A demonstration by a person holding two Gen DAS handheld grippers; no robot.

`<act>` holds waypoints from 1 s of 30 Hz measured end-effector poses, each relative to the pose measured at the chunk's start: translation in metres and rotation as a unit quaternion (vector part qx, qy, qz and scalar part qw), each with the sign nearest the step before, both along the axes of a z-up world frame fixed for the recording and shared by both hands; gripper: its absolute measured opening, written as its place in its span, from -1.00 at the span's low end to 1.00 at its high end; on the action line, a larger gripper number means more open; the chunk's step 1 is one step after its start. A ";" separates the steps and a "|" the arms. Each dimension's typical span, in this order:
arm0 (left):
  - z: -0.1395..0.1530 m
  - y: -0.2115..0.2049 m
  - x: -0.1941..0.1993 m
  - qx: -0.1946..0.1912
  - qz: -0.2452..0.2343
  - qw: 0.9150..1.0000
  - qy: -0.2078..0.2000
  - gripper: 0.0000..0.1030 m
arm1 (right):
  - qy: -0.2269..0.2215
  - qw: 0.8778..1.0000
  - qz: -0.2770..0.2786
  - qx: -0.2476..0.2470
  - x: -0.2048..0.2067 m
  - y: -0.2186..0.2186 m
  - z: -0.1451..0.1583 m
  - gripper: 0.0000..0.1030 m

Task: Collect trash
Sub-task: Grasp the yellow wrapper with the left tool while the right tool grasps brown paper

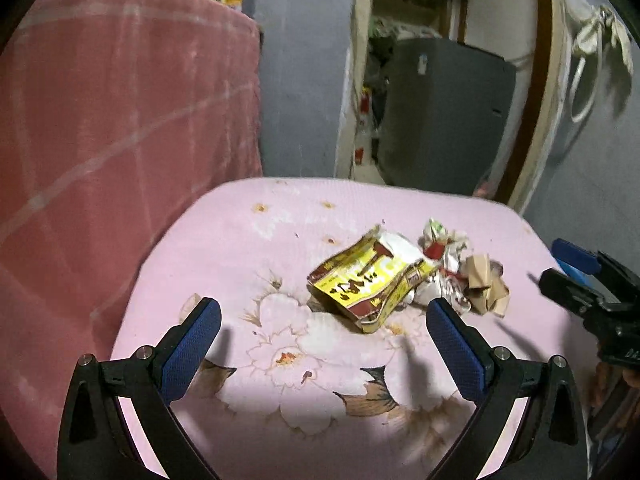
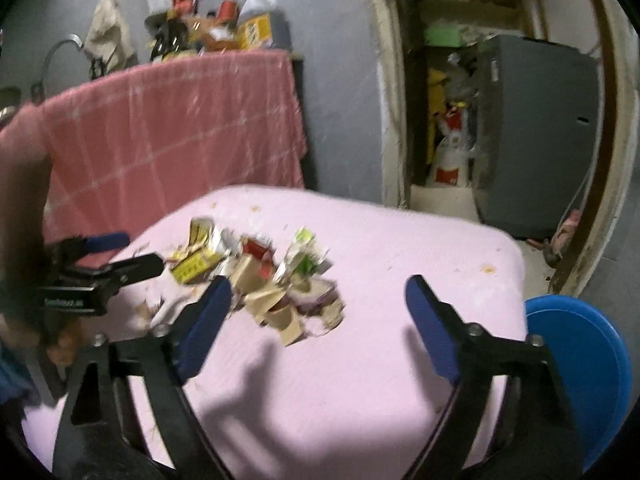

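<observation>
Grippers: left gripper (image 1: 323,318) and right gripper (image 2: 319,296) both spread wide, holding nothing.
Trash: wrapper pile (image 1: 408,276) beside them on the pink cloth (image 1: 248,240), nothing collected yet.

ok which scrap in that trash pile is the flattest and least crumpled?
The yellow and maroon packet, at the pile's left end in the left wrist view. It lies fairly flat with print readable; the brown paper scrap and white wrapper bits are balled up.
</observation>
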State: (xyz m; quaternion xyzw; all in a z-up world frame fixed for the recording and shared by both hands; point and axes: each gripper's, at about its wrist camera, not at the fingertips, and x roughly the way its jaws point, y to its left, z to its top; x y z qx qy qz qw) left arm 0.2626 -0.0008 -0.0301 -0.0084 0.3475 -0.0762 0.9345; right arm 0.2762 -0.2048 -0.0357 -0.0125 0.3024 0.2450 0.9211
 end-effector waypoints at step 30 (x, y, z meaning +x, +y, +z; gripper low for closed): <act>-0.019 -0.025 0.023 0.031 -0.066 0.996 0.053 -0.67 | 0.075 0.995 0.058 -0.031 0.020 0.033 -0.018 -0.67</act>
